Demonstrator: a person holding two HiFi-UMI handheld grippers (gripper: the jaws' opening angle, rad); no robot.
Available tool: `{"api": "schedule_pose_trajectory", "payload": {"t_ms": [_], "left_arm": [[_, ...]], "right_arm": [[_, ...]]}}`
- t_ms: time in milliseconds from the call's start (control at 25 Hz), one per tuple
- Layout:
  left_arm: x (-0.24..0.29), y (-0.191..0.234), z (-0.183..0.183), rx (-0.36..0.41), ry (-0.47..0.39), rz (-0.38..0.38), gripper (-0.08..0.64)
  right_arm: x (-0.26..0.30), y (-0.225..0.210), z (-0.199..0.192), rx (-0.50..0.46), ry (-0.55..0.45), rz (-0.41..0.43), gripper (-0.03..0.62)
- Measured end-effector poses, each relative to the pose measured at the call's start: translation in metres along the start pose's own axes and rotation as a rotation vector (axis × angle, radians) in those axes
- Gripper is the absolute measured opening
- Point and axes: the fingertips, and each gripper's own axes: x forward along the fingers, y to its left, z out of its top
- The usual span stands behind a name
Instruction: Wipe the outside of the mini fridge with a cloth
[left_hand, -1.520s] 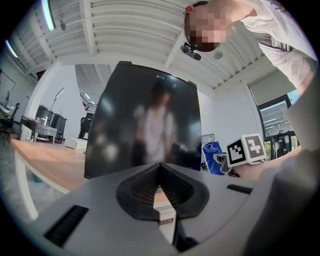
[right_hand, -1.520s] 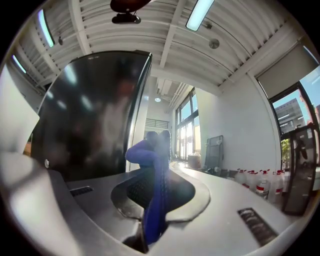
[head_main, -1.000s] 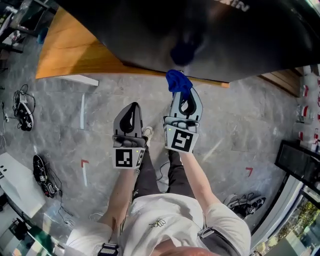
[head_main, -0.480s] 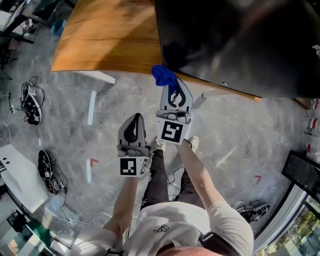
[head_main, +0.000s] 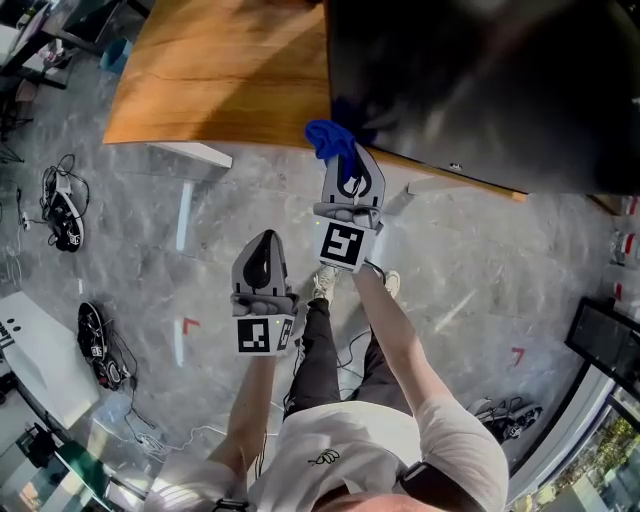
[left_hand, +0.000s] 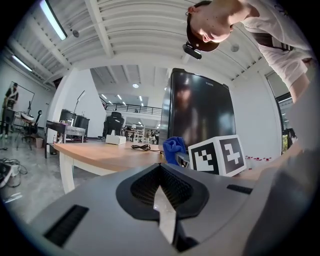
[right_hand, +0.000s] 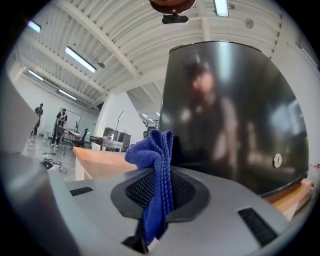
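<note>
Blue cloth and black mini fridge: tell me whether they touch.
Cannot tell. In the right gripper view the blue microfibre cloth, clamped in the right gripper, overlaps the glossy black mini fridge; no view shows contact or a gap.

The mini fridge (head_main: 480, 80) is a glossy black box standing upright on the wooden bench (head_main: 220, 70), and its dark face mirrors the room. The cloth (head_main: 328, 137) is bright blue and bunched into folds. It is pinched between the jaws of the right gripper (head_main: 343, 160), with its upper folds sticking out near the fridge's front corner. Whether it touches the fridge cannot be told.
</note>
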Motion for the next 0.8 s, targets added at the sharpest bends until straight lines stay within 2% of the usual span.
{"api": "schedule_pose_trajectory", "payload": {"t_ms": [280,520,720,800], "left_arm": [[0.016,-0.039,0.01,0.003,-0.021,-0.043,0.005],[0.032,-0.091,0.009,0.001,-0.023,-0.094,0.005],[0.039,-0.136,0.005,0.005,-0.017,-0.129,0.005],[0.042,-0.15,0.005,0.006,-0.015,-0.136,0.005]], "right_arm": [[-0.022,-0.044,0.001,0.067,0.006,-0.045,0.061],[-0.05,-0.105,-0.002,0.115,0.012,-0.11,0.061],[-0.077,-0.154,-0.011,0.099,0.037,-0.142,0.061],[-0.086,-0.168,-0.019,0.081,0.089,-0.131,0.061]]}}
